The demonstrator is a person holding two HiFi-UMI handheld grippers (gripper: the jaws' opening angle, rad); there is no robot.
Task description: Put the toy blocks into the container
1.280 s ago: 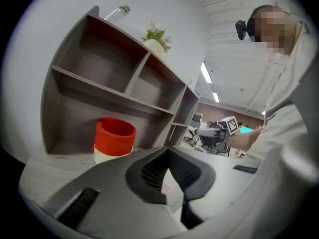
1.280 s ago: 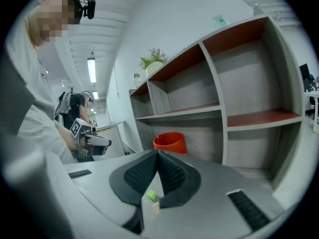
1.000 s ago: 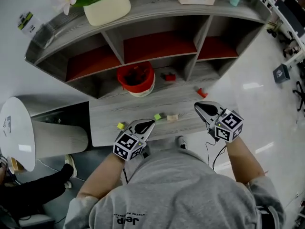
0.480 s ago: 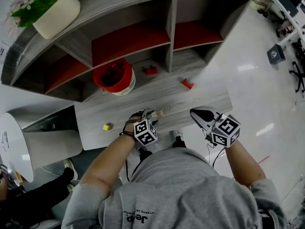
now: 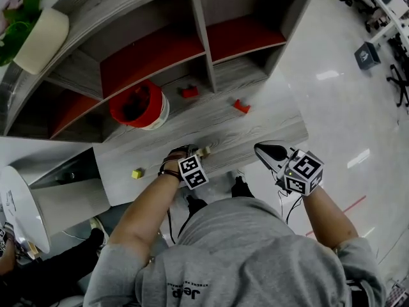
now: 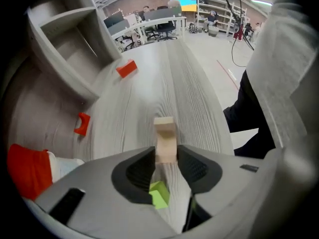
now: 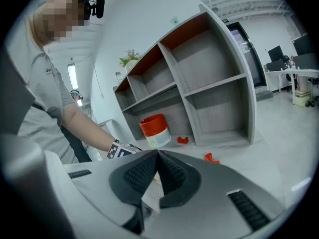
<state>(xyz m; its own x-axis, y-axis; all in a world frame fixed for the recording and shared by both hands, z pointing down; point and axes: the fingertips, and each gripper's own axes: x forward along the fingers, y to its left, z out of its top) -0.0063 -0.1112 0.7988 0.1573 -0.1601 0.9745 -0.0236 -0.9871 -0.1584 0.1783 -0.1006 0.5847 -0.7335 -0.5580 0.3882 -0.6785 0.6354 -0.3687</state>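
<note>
Left gripper (image 6: 166, 152): low at the near edge of the worktop (image 5: 255, 133), jaws closing on the beige block (image 6: 165, 133). Pads look to be against both its sides. The block stands on the worktop and sticks out past the jaw tips.

A green block (image 6: 159, 194) also sits inside that gripper, deeper in the gap behind the beige one, with room around it.

Right gripper (image 7: 158, 156): jaws together, nothing in them. It hangs off the worktop's near-right corner, over the floor.

The container (image 5: 137, 104) is a red bucket with a white lower half, standing at the back of the worktop against the shelf unit (image 5: 160, 50), well apart from both grippers. Can't make out what's in it.

Loose pieces:
- One red block (image 5: 189, 92) just in front of the shelf divider, right of the bucket.
- Another red block (image 5: 241, 106) further right, out on open worktop.
- A yellow block (image 5: 137, 173) near the front edge, left of the left gripper.

A plant pot (image 5: 41, 40) sits on top of the shelf unit.
</note>
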